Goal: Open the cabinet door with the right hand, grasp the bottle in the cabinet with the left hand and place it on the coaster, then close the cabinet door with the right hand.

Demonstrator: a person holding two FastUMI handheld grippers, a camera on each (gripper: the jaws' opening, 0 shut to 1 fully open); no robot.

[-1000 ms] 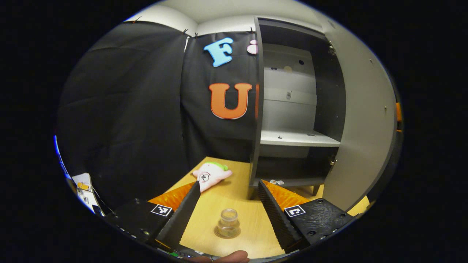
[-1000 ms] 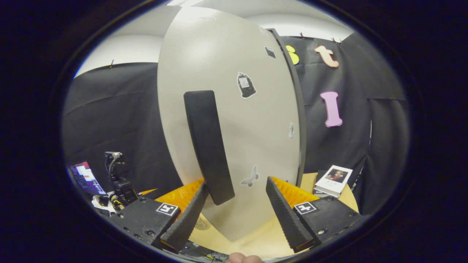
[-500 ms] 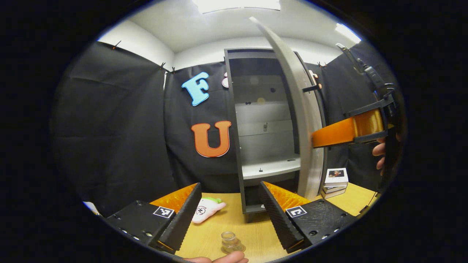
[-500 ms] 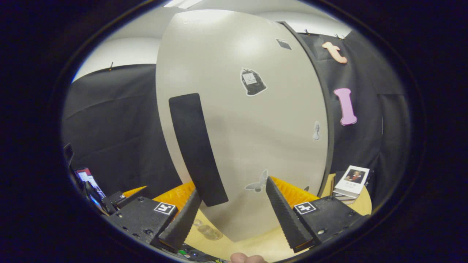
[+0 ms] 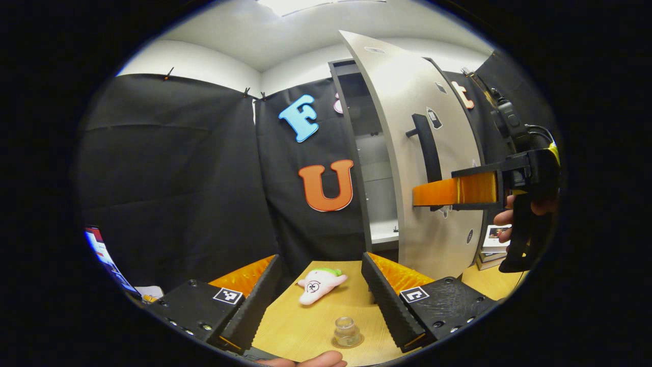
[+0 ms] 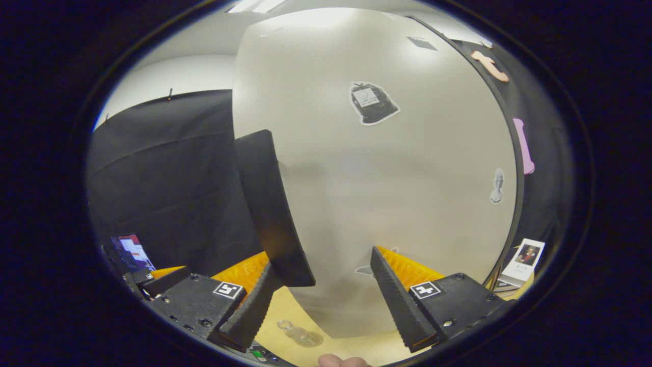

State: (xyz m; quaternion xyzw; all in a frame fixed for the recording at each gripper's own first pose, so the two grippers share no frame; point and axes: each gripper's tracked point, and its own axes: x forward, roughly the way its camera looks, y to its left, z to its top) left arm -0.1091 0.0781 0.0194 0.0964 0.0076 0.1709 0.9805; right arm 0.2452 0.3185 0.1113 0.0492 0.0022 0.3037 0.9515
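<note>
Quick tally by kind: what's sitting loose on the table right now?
Glass bottle: 1
Coaster under it: 1
Plush toy: 1
Books in the stack: cannot tell how many, counted as 1 stack
Total: 4

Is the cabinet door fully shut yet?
No: in the left gripper view the cabinet door stands ajar, with the cabinet's shelf visible through the gap beside it.

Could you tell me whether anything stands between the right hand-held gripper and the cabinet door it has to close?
Nothing visible does. The right hand-held gripper is open right in front of the cabinet door, with the black handle by one finger. The door is still partly open.
</note>
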